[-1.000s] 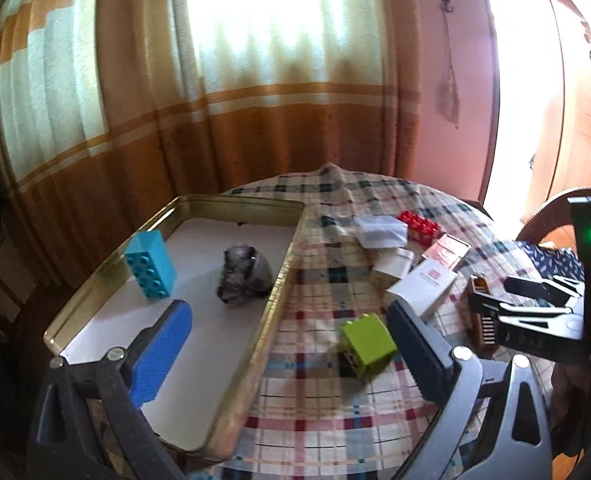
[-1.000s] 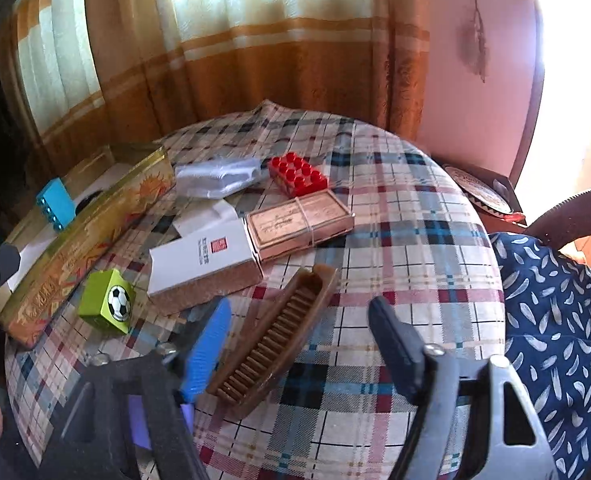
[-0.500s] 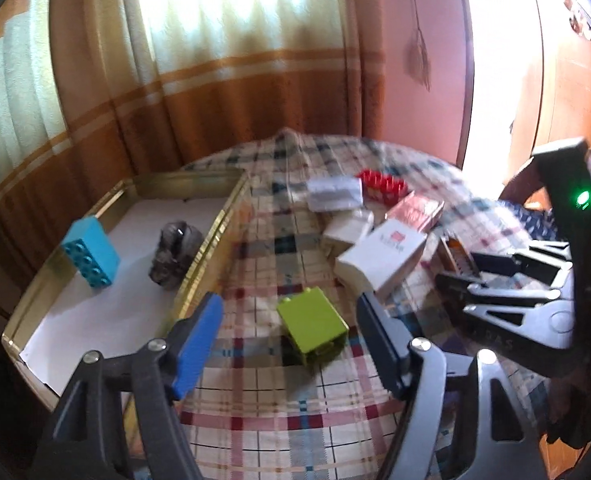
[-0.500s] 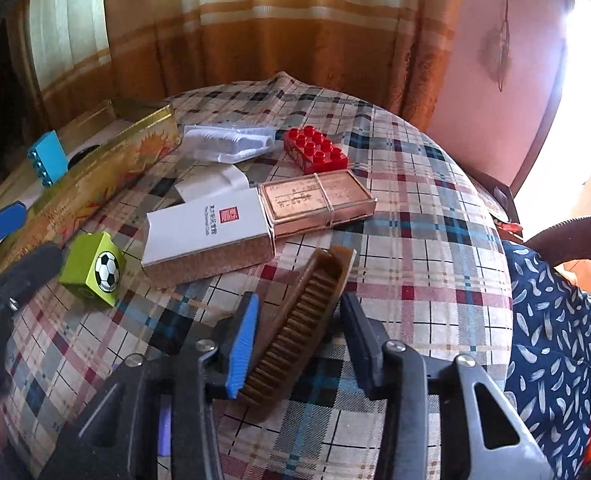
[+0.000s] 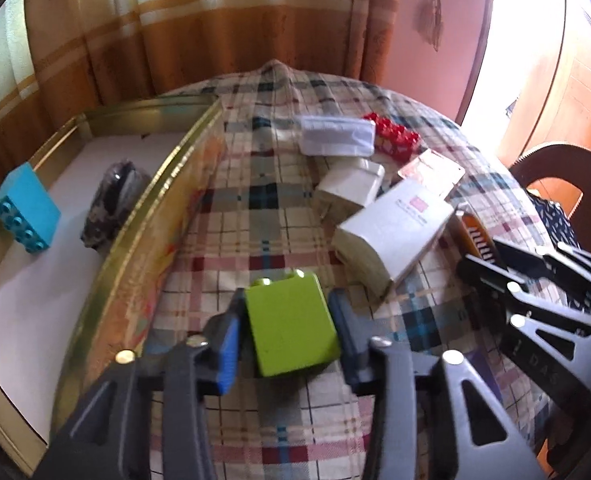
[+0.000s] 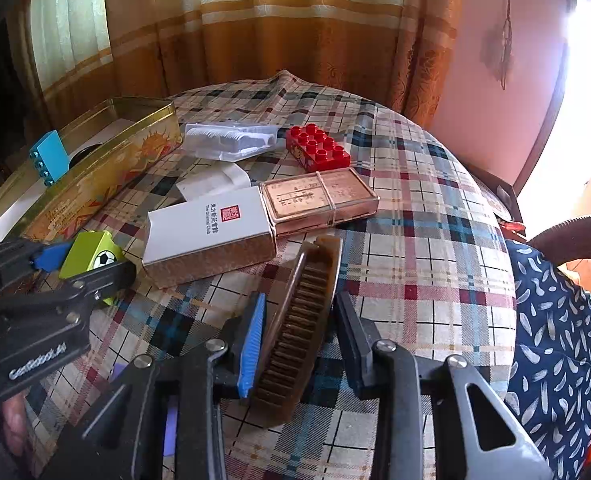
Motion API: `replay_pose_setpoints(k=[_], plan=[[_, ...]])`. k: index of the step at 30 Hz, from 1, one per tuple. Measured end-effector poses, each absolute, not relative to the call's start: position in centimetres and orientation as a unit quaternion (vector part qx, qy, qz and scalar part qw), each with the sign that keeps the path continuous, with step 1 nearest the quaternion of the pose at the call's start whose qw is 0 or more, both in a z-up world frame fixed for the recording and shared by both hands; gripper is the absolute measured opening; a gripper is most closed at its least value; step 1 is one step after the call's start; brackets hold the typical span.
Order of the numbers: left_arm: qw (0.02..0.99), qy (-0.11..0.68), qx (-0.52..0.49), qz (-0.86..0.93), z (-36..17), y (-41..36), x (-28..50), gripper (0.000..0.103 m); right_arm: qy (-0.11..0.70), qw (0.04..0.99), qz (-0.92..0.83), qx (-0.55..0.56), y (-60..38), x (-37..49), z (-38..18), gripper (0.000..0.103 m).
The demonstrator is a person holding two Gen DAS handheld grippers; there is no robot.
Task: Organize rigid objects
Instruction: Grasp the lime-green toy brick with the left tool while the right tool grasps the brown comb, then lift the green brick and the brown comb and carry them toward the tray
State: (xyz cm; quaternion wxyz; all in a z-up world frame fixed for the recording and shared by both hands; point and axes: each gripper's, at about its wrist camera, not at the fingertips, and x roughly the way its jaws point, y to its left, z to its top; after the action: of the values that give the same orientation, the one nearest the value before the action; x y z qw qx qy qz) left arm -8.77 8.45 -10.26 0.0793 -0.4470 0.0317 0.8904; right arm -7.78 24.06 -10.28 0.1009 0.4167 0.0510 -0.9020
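A lime green block (image 5: 291, 326) with a football picture (image 6: 95, 254) lies on the plaid tablecloth, between the fingers of my left gripper (image 5: 285, 334); the jaws stand close on both sides of it. A brown comb (image 6: 301, 330) lies between the fingers of my right gripper (image 6: 299, 340), which stand close beside it with small gaps. The gold tray (image 5: 143, 240) at the left holds a blue block (image 5: 25, 214) and a dark wrapped lump (image 5: 111, 204).
On the cloth lie a white box (image 6: 209, 232), a copper tin (image 6: 319, 198), a red brick (image 6: 317, 152), a clear plastic case (image 6: 231, 140) and a small white box (image 5: 351, 186). A chair (image 6: 567, 240) with a patterned cushion stands at the right.
Both grippers moved forward and down. The left one closed in around the green block; the right one narrowed around the comb.
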Motion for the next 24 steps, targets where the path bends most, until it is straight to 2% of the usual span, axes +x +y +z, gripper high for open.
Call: replay_pose_setpoints(k=[24], plan=[[0.083, 0.012, -0.381, 0.921, -8.9, 7.2, -7.3, 0.030, 0.019, 0.117, -0.917, 0.381, 24.9, -7.2, -9.4, 0.027]])
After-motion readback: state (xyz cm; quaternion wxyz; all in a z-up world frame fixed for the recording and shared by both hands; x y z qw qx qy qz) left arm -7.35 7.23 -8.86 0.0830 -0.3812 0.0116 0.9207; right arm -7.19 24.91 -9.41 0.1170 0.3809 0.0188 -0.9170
